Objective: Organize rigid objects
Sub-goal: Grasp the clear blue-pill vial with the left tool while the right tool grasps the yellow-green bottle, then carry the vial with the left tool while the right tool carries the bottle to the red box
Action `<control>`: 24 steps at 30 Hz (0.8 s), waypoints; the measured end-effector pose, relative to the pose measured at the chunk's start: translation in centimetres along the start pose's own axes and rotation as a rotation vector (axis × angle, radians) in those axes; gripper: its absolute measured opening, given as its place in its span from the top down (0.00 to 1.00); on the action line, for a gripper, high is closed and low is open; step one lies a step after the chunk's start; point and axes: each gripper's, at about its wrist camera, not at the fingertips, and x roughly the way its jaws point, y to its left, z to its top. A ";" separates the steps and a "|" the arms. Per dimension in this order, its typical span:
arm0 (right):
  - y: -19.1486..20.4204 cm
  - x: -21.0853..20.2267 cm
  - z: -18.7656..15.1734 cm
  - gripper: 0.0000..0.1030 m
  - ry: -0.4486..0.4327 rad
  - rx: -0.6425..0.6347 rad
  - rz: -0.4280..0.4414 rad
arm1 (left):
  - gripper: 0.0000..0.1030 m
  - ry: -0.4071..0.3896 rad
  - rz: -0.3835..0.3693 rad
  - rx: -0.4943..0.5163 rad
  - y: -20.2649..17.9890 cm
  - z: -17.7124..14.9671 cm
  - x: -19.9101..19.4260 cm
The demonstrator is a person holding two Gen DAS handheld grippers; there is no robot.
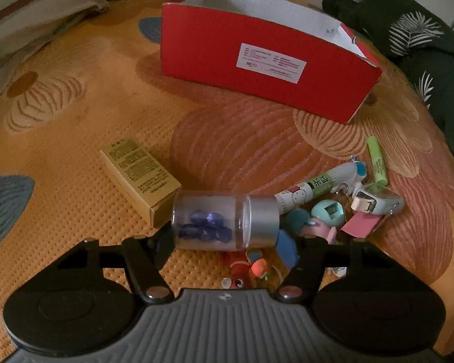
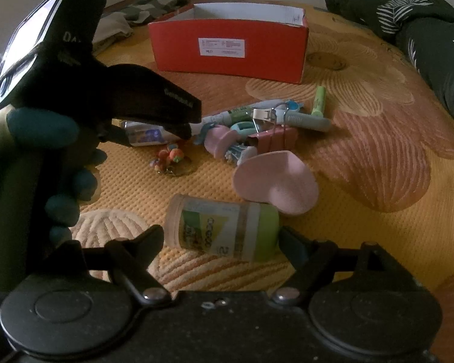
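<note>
Item — gold carton (image 1: pixel 140 178): lying flat on the orange bedspread (image 1: pixel 75 139), its near end just beside the base of the clear jar. It is not part of the step in hand and is best left undisturbed.

Item — clear jar (image 1: pixel 224 222), silver cap, blue pieces inside: on its side between the fingers of the left gripper (image 1: pixel 230 243). One pad is at the base end and the other at the cap end, so a lengthwise grip is being taken; whether the pads already press cannot be told, the jaws standing partly closed. The grip would be best squared along the jar's axis, so that the round ends do not slip out, and the jar lifted clear of the keychain toys (image 1: pixel 251 269) beneath.

Item — clutter pile (image 1: pixel 333 199): glue stick, green tube, clips and small toys, touching one another to the right of the jar.

Item — green-capped pot (image 2: pixel 224 227): on its side between the fingers of the right gripper (image 2: pixel 224 242), which stand apart at base and cap; contact cannot be confirmed. The pink heart piece (image 2: pixel 275 181) lies just beside it.

Item — red box (image 2: pixel 230 45): open-topped, well apart at the far side — judged the destination.
</note>
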 end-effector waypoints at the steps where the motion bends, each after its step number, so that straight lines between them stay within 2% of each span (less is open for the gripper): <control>1: 0.0 0.0 0.0 0.20 0.000 -0.001 0.000 | 0.34 -0.002 0.001 0.007 0.0 0.0 0.0; 4: 0.0 -0.2 -0.1 0.21 -0.002 -0.003 0.003 | 0.34 -0.009 0.002 0.023 0.1 0.0 -0.2; 5: 0.0 -0.4 -0.1 0.30 -0.005 -0.004 0.005 | 0.34 -0.013 0.005 0.034 0.1 -0.1 -0.3; 6: 0.0 -0.7 -0.1 0.55 -0.012 -0.009 0.002 | 0.34 -0.018 0.008 0.046 0.1 -0.1 -0.5; 8: -0.1 -1.2 0.0 0.65 -0.022 -0.021 -0.009 | 0.34 -0.027 0.013 0.069 0.1 -0.3 -0.8; 11: -0.7 -1.3 0.2 0.69 -0.001 -0.017 0.018 | 0.34 -0.035 0.010 0.091 0.3 -0.3 -1.3; 13: -0.8 -1.1 0.1 0.68 0.013 -0.020 0.029 | 0.34 -0.042 0.014 0.099 0.5 -0.4 -1.6; 16: -0.8 -1.3 -0.1 0.58 0.017 0.003 0.047 | 0.34 -0.046 0.006 0.097 0.7 -0.3 -1.9; 17: -0.7 -1.3 0.0 0.48 0.015 0.011 0.062 | 0.34 -0.051 0.008 0.102 0.7 -0.4 -2.1; 18: -0.5 -1.4 0.1 0.32 0.011 0.014 0.072 | 0.34 -0.057 0.009 0.106 0.7 -0.4 -2.2; 19: -0.4 -1.4 0.1 0.25 0.005 0.014 0.076 | 0.34 -0.064 0.011 0.113 0.7 -0.4 -2.4; 20: -0.2 -1.4 0.2 0.22 -0.005 0.017 0.076 | 0.34 -0.068 0.012 0.116 0.7 -0.4 -2.5; 22: 0.0 -1.1 0.5 0.23 0.001 0.039 0.079 | 0.34 -0.071 0.009 0.117 0.8 -0.4 -2.6; 24: 0.2 -0.5 1.0 0.19 0.011 0.094 0.055 | 0.34 -0.072 0.007 0.114 0.9 -0.4 -2.7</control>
